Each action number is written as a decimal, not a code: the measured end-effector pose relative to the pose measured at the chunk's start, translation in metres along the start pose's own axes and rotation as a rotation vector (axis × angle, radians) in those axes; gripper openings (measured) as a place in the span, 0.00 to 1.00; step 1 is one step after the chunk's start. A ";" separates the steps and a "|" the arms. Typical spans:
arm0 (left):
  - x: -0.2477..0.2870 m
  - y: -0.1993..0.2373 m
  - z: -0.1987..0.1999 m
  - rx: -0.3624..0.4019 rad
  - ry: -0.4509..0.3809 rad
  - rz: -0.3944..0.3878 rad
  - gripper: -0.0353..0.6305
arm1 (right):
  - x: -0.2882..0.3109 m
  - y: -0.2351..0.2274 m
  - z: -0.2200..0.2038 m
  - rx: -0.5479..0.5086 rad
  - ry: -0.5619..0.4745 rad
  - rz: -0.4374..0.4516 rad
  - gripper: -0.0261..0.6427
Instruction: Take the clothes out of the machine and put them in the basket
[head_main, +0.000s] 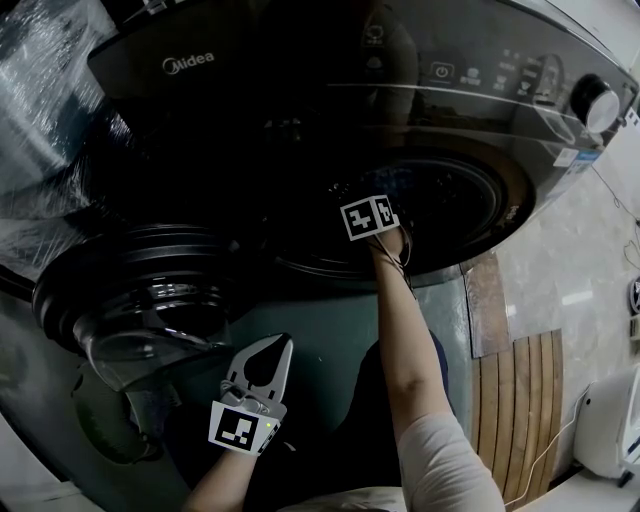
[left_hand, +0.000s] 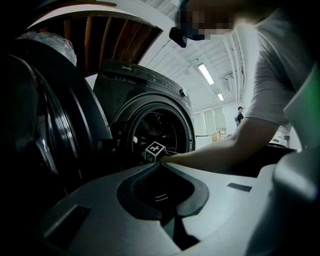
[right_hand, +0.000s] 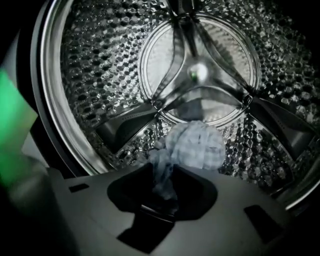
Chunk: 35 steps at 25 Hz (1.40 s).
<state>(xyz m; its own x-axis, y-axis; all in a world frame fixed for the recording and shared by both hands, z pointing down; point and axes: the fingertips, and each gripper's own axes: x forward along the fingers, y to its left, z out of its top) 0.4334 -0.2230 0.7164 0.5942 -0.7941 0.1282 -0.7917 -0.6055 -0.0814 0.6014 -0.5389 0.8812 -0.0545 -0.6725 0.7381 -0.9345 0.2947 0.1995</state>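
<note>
My right tongs (right_hand: 162, 174) were inside the perforated steel drum (right_hand: 90, 75) of the dark front-loading washing machine (head_main: 300, 60), grasping a fold of the pale checked cloth (right_hand: 195, 147) on the drum's floor. My left tongs (left_hand: 160, 165) waited outside, clenched on nothing. I judged the pick-up was in hand. Next the cloth needed drawing out through the opening.

**Swallowed by the shadows**

At the drum (right_hand: 100, 75) mouth, seen from overhead, only the marker cube (head_main: 369, 216) shows. The right gripper (right_hand: 162, 172) beyond it is lost in darkness. Inside the drum, 1 end of the checked cloth (right_hand: 195, 145) disappears between the jaws.
</note>
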 end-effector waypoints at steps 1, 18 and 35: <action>0.000 -0.001 -0.001 -0.004 0.007 -0.003 0.08 | 0.000 -0.001 0.000 -0.005 0.001 -0.008 0.20; -0.004 -0.005 -0.003 -0.007 0.046 -0.009 0.08 | -0.006 -0.006 0.003 0.016 -0.048 -0.035 0.10; -0.006 0.008 -0.014 0.012 0.038 -0.024 0.08 | -0.032 -0.015 0.010 0.037 -0.186 -0.118 0.10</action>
<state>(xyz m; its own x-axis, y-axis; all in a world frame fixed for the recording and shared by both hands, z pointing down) 0.4216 -0.2222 0.7284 0.6068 -0.7770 0.1676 -0.7755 -0.6249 -0.0895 0.6136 -0.5286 0.8476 -0.0044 -0.8157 0.5785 -0.9503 0.1835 0.2515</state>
